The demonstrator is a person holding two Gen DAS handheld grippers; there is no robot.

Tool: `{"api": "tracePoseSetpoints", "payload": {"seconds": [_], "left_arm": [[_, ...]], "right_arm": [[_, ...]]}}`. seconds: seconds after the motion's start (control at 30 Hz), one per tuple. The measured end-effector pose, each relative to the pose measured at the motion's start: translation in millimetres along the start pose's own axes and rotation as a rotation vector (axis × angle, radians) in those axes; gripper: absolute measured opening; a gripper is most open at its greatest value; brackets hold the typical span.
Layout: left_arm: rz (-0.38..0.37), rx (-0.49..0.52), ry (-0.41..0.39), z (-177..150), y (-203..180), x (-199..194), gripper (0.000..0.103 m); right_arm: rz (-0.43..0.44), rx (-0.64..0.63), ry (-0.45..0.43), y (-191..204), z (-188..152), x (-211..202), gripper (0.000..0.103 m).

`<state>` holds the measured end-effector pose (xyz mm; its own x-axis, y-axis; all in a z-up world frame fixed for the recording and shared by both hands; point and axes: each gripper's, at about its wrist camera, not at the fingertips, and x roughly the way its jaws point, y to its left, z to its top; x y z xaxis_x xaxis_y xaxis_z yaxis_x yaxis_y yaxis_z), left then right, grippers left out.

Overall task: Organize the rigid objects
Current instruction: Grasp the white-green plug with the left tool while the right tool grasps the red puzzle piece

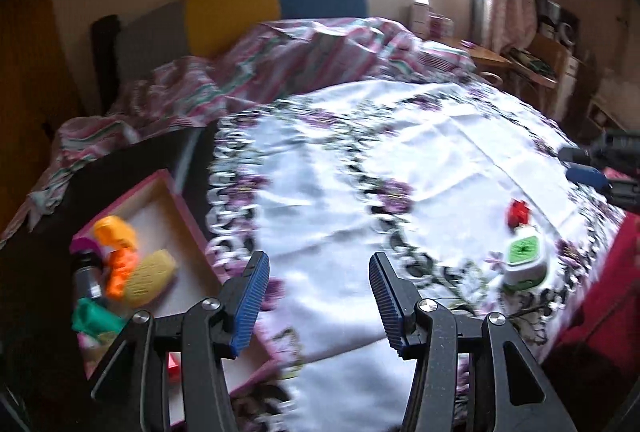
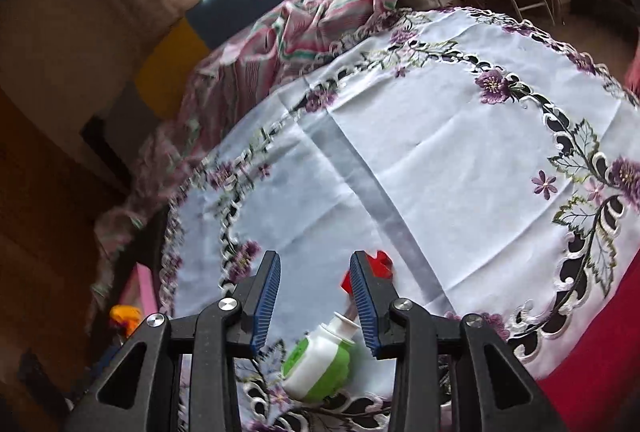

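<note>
The left gripper (image 1: 318, 264) hangs over the white flowered tablecloth (image 1: 400, 152) with its blue pads apart and nothing between them. Just to its left sits a pink-rimmed box (image 1: 168, 188) holding an orange piece (image 1: 114, 232), a yellow ribbed piece (image 1: 150, 276), a green one (image 1: 94, 318) and a small dark bottle (image 1: 86, 274). Over on the right side of the cloth, a white and green bottle (image 2: 320, 360) lies tilted, with a small red object (image 2: 380, 264) just beyond it. The right gripper (image 2: 314, 264) hovers above that bottle, jaws set fairly narrow but empty, the pads clear of it. A striped bedspread (image 1: 280, 60) is bunched up behind the cloth
</note>
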<state>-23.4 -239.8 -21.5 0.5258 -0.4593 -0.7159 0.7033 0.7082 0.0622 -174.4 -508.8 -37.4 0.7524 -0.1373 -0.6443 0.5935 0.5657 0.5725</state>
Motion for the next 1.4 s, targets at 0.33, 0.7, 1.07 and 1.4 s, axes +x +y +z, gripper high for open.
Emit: {"api": "tracePoseSetpoints", "payload": {"seconds": [0.33,0.7,1.07,1.4], "left_arm": [[-0.262,0.113,0.075,3.6,-75.4,28.3,0.057],[-0.472,0.119,0.163,19.0,-129.8,63.2,0.08],[-0.539,0.123,0.269,6.7,-150.3,100.3,0.052],[-0.394,0.025,0.188,-3.9,-81.9,70.4,0.052]], "right_arm": [[0.087,0.069,-0.059,-11.9,1.6,-9.1,0.039],[0.117,0.075,-0.058,-14.8,0.4,-9.3,0.039],[0.086,0.077,-0.039,-13.6,-0.3,-5.3,0.039],[-0.094,0.006,0.162,-2.0,-3.3,31.8,0.039]]}}
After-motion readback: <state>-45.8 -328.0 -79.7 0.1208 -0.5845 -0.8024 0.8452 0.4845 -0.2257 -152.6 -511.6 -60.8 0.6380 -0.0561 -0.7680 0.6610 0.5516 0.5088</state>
